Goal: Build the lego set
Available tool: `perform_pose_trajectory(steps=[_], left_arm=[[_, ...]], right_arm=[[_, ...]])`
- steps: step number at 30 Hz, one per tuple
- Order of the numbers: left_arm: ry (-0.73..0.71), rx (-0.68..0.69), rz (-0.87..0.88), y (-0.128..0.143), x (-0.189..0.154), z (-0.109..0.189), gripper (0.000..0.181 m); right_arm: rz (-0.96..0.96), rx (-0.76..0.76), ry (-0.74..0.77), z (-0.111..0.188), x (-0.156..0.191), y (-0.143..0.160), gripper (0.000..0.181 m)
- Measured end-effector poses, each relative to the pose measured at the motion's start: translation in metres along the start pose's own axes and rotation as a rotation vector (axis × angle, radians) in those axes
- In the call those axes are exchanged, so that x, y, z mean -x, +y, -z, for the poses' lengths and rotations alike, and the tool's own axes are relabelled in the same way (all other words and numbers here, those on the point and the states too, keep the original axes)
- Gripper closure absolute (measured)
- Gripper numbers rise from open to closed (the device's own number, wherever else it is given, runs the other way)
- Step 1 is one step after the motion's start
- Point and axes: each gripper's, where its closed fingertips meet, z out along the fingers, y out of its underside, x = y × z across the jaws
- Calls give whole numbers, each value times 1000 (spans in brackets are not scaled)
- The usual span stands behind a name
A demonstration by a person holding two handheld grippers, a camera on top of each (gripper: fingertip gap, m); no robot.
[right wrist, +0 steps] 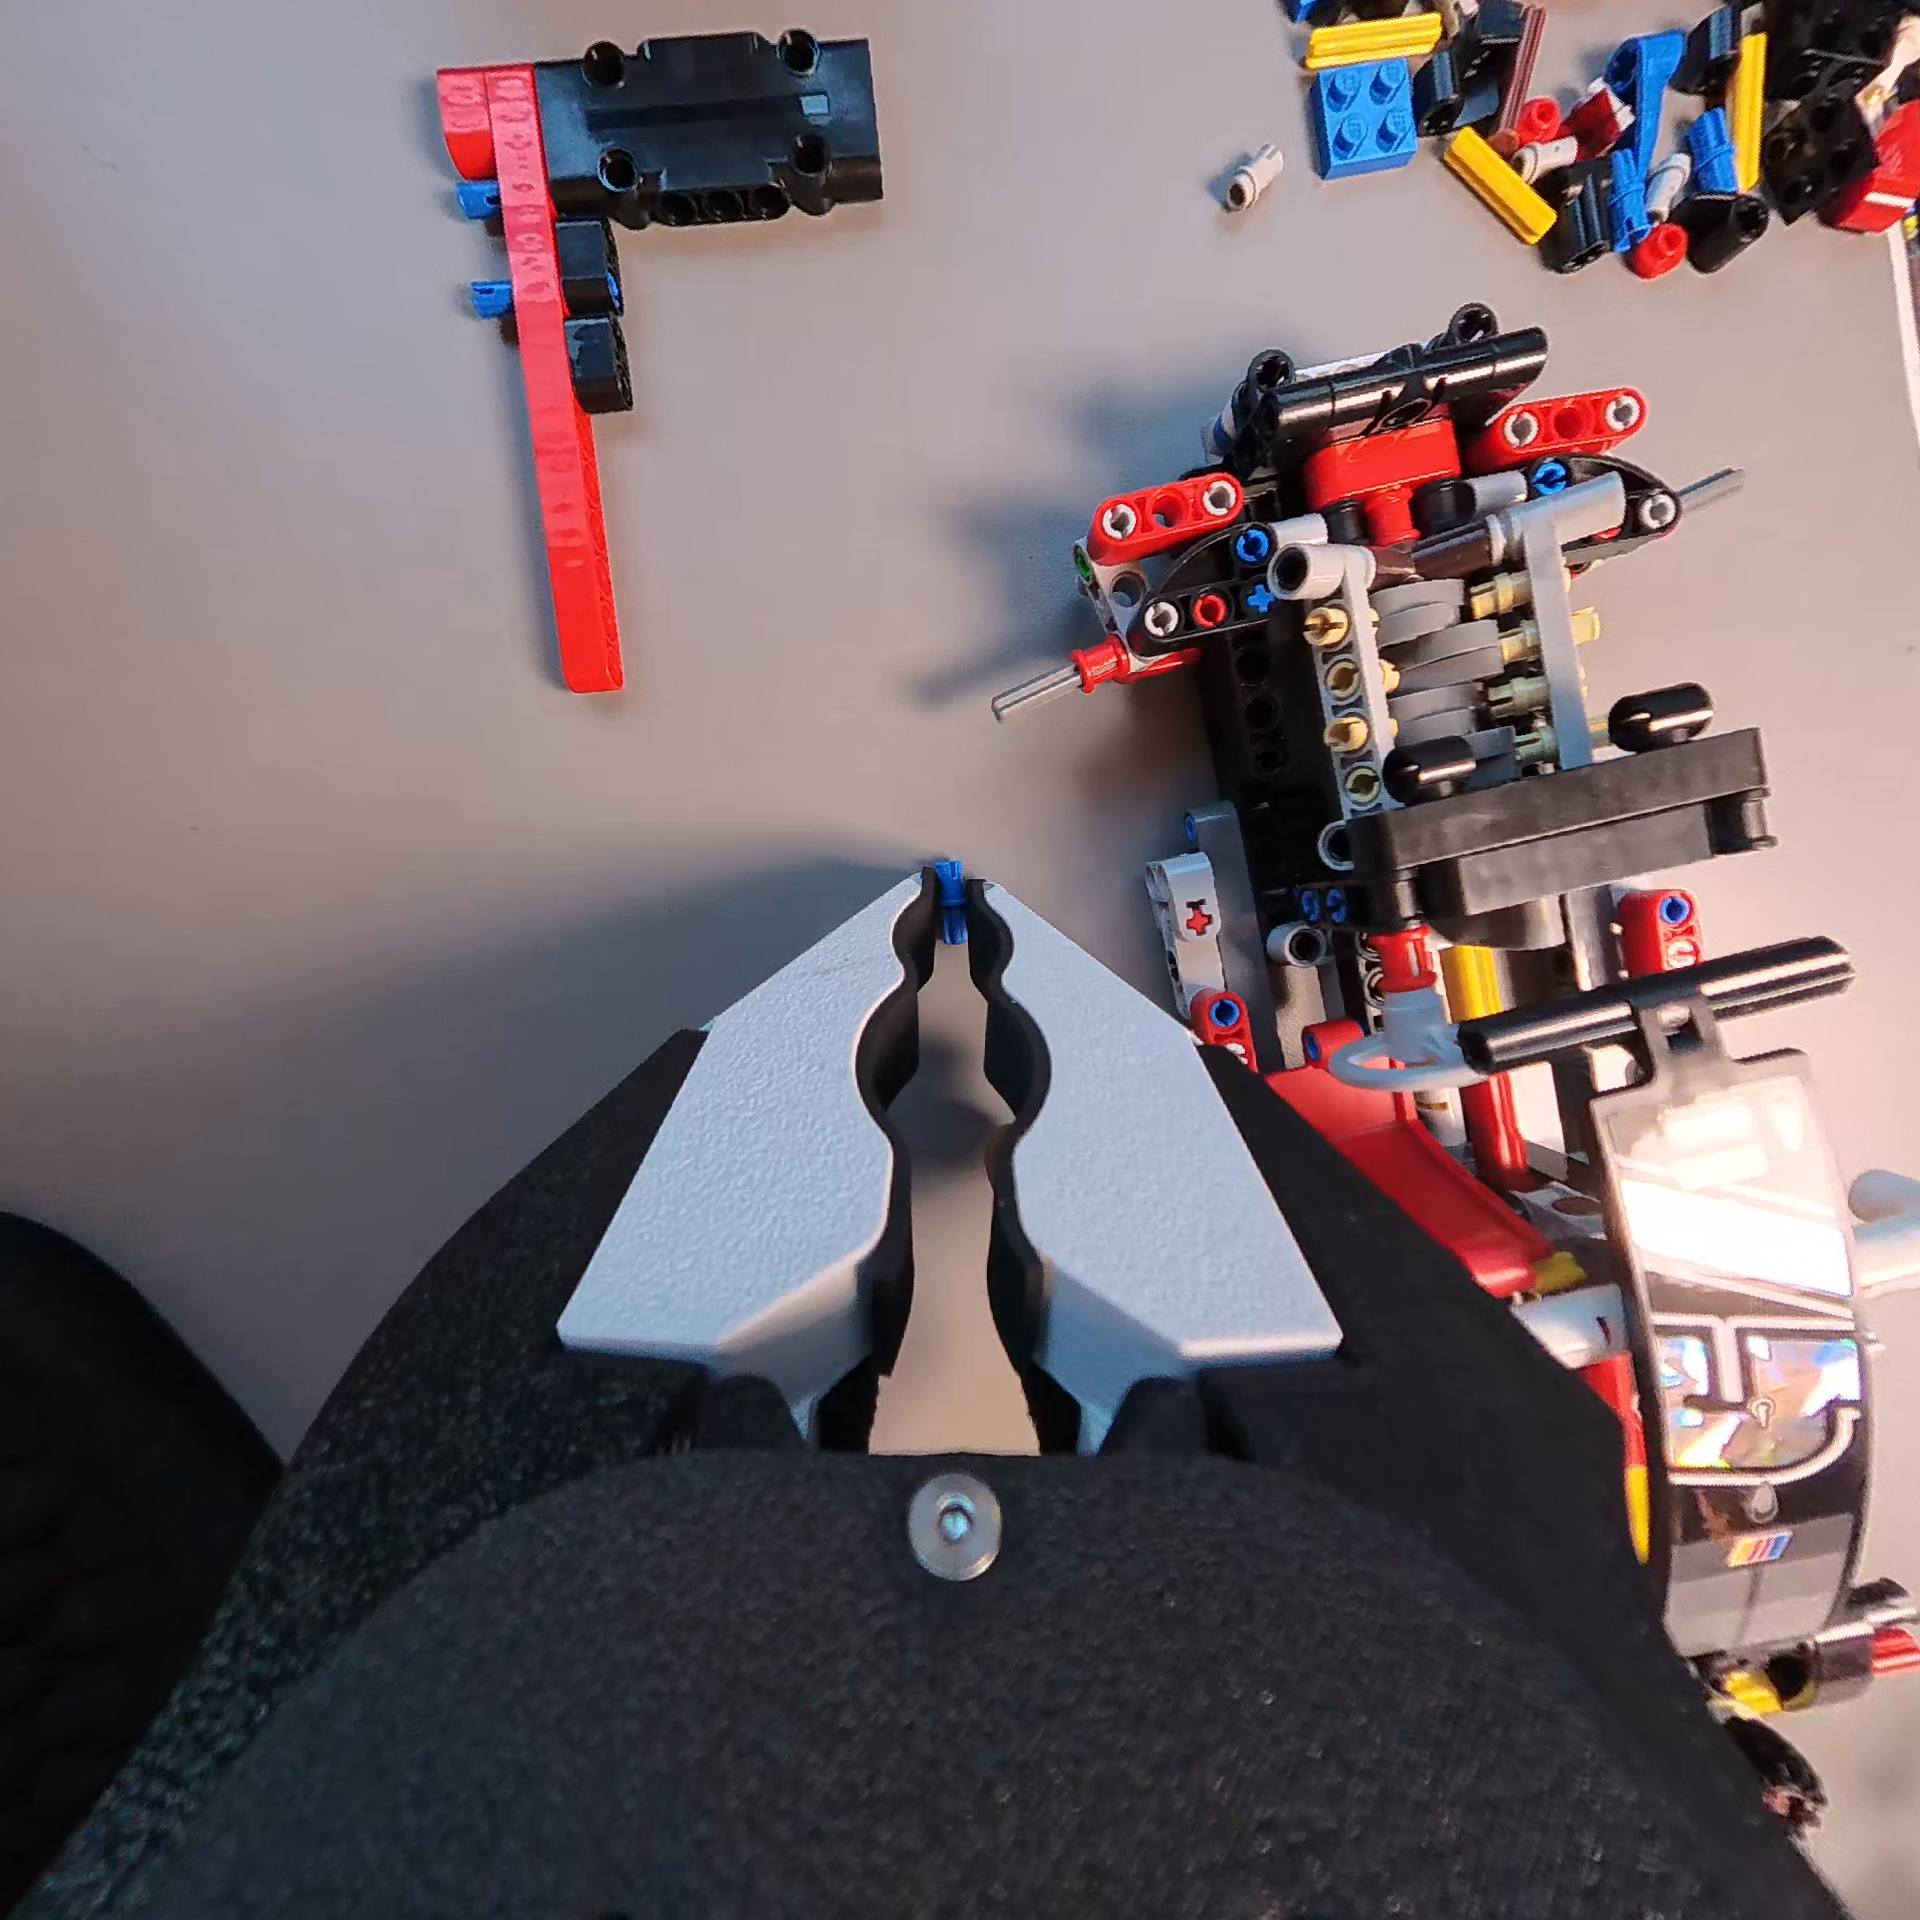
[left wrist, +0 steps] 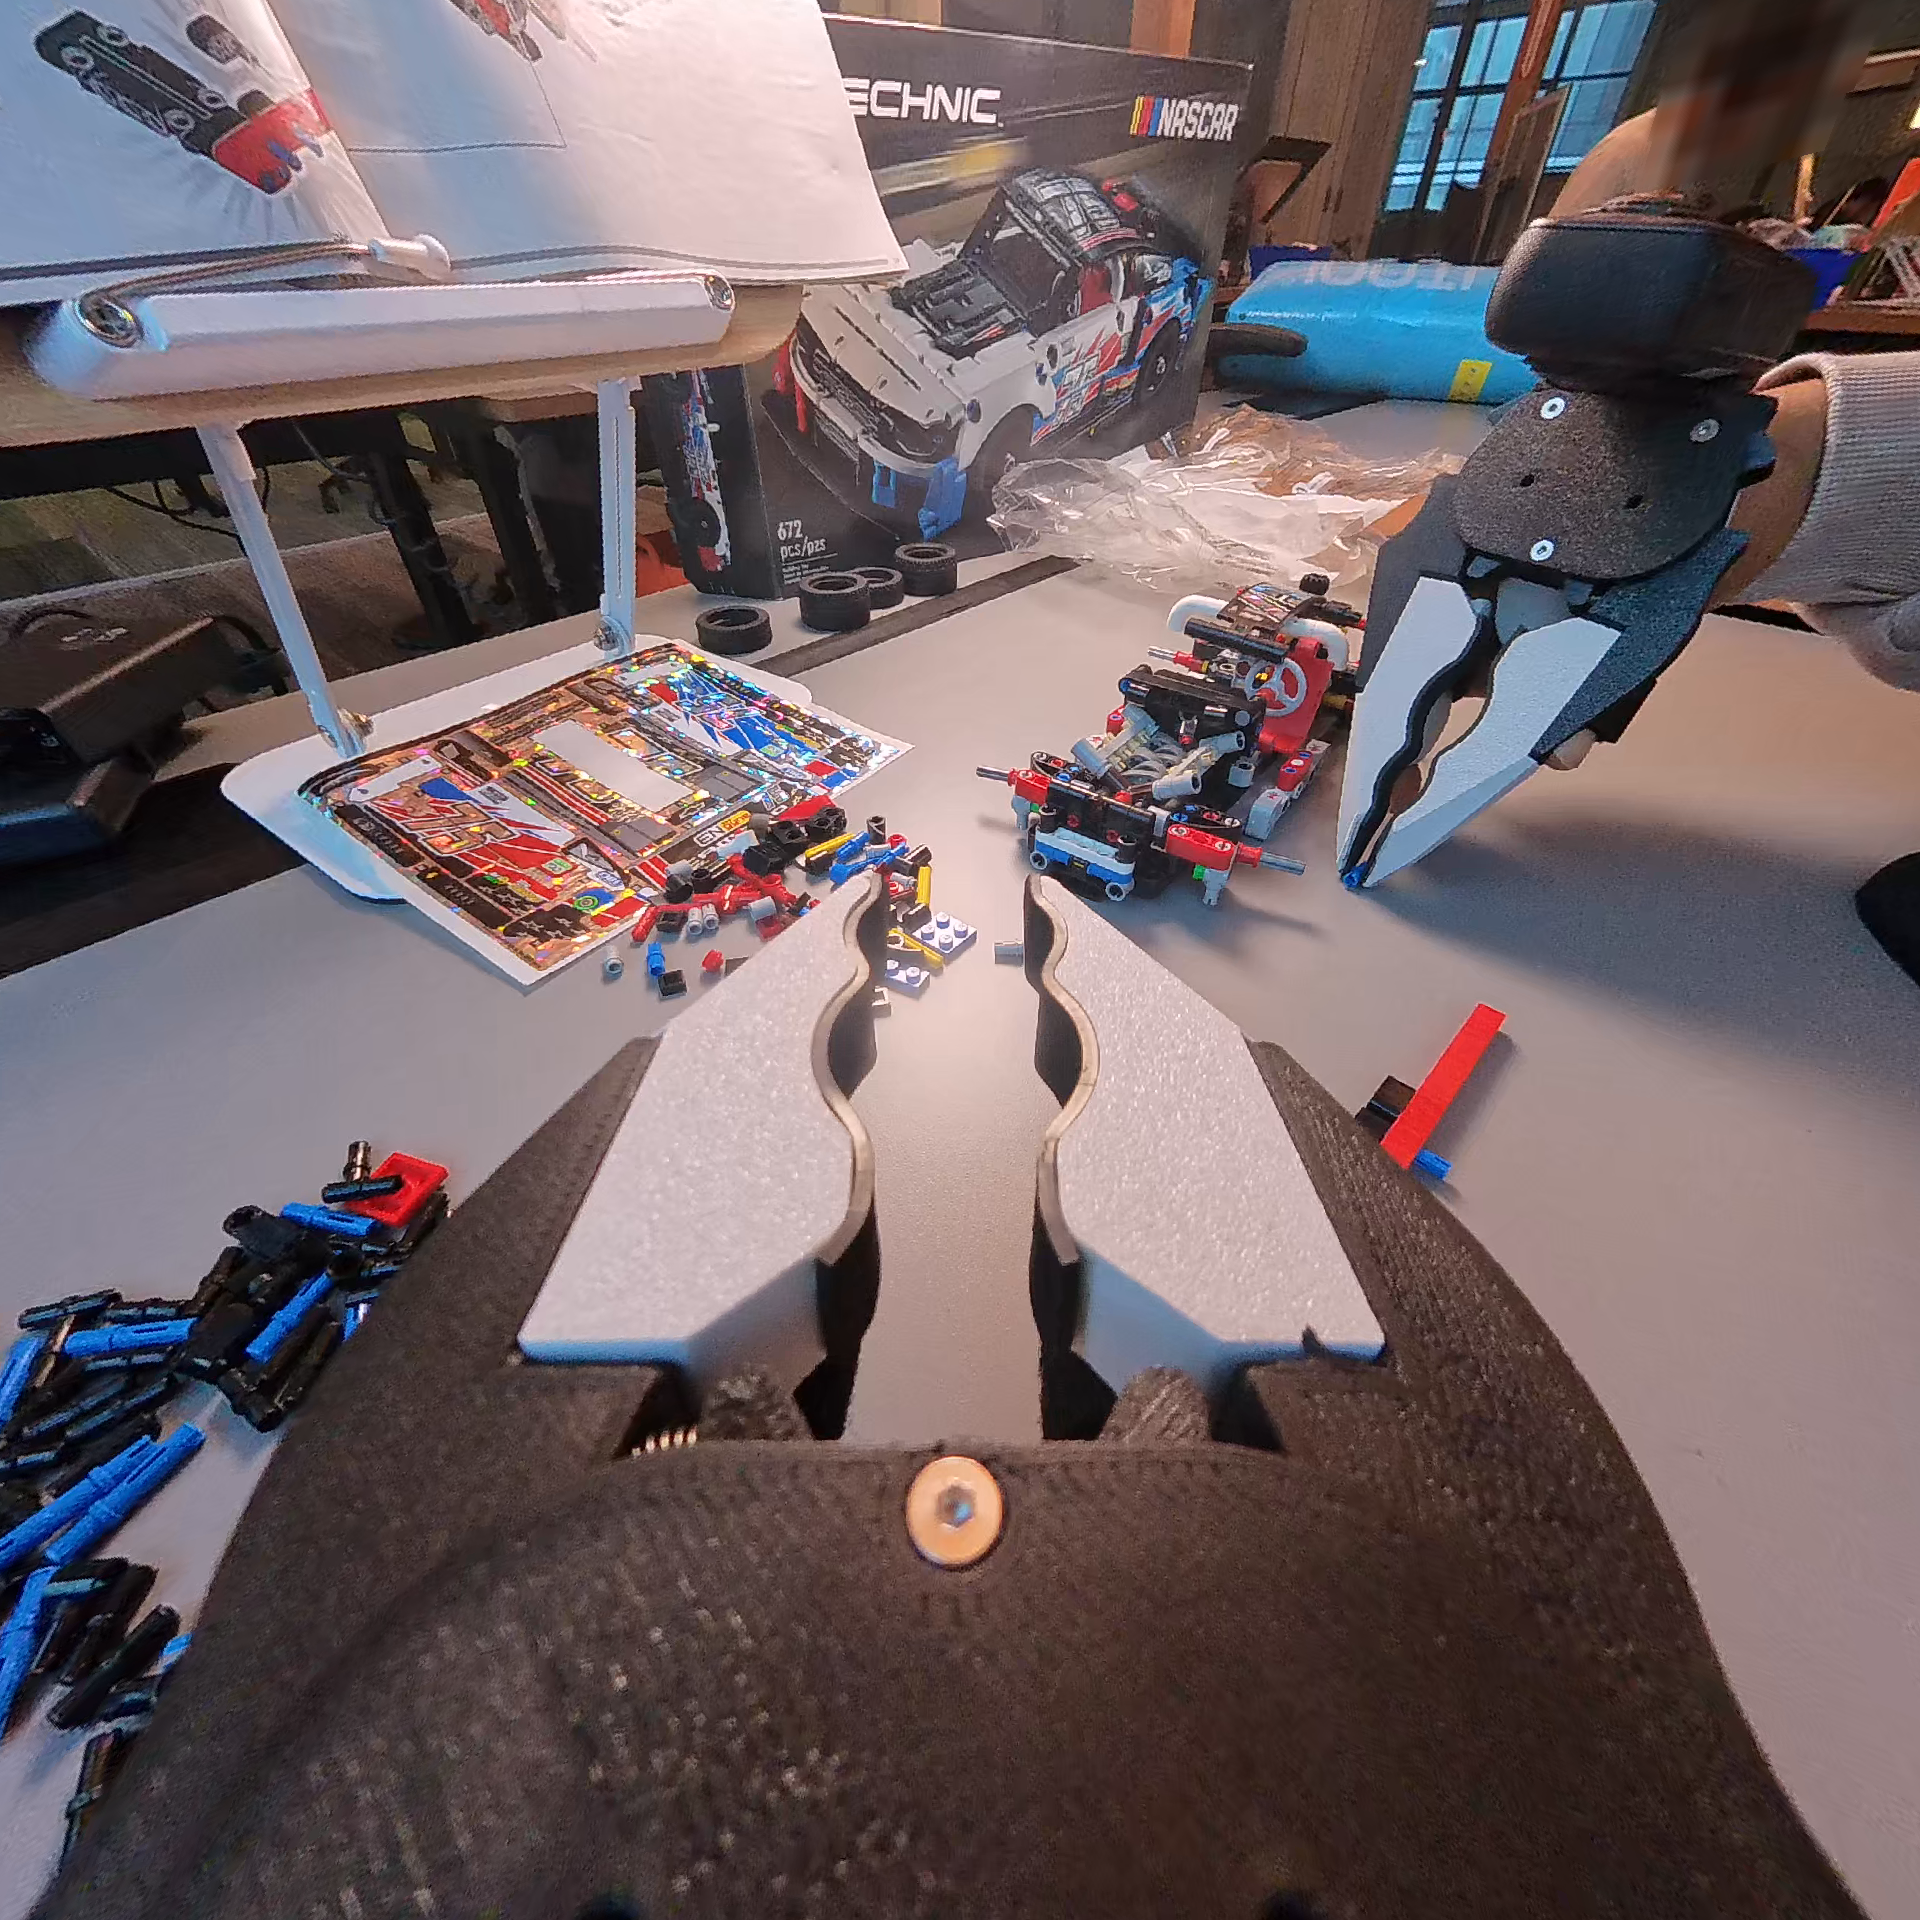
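In the left wrist view the left gripper point(left wrist: 951, 914) hangs released and empty, its grey fingers spread above the grey table point(left wrist: 1558, 1351), with the heap of small mixed loose bricks point(left wrist: 821, 862) just ahead of its tips and the half-built red-and-black car chassis point(left wrist: 1174, 758) ahead to its right. In the right wrist view the right gripper point(right wrist: 951, 902) is clenched on a small blue plastic pin point(right wrist: 949, 896) at its very tips, the chassis close on its right and the red-beam-and-black-block sub-assembly point(right wrist: 665, 156) well ahead to its left; a pin-fitting step seems in hand, and next the pin likely needs lining up with a free hole while the other gripper steadies that part

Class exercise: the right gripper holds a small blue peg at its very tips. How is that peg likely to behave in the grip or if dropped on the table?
The blue peg looks tiny and rigid, probably very light. Pinched only at the right gripper tips, it may twist or pop out. Being round, it would likely roll on the smooth table.
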Motion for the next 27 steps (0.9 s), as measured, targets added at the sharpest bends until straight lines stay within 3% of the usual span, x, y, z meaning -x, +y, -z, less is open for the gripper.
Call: perform_pose_trajectory(steps=[15, 27], left_arm=[[3, -1, -2, -1, -1, 0, 158], [11, -6, 1, -3, -2, 2, 158]], right_arm=[[-22, -65, 20, 0, 4, -4, 179], [-84, -255, 17, 10, 8, -29, 179]])
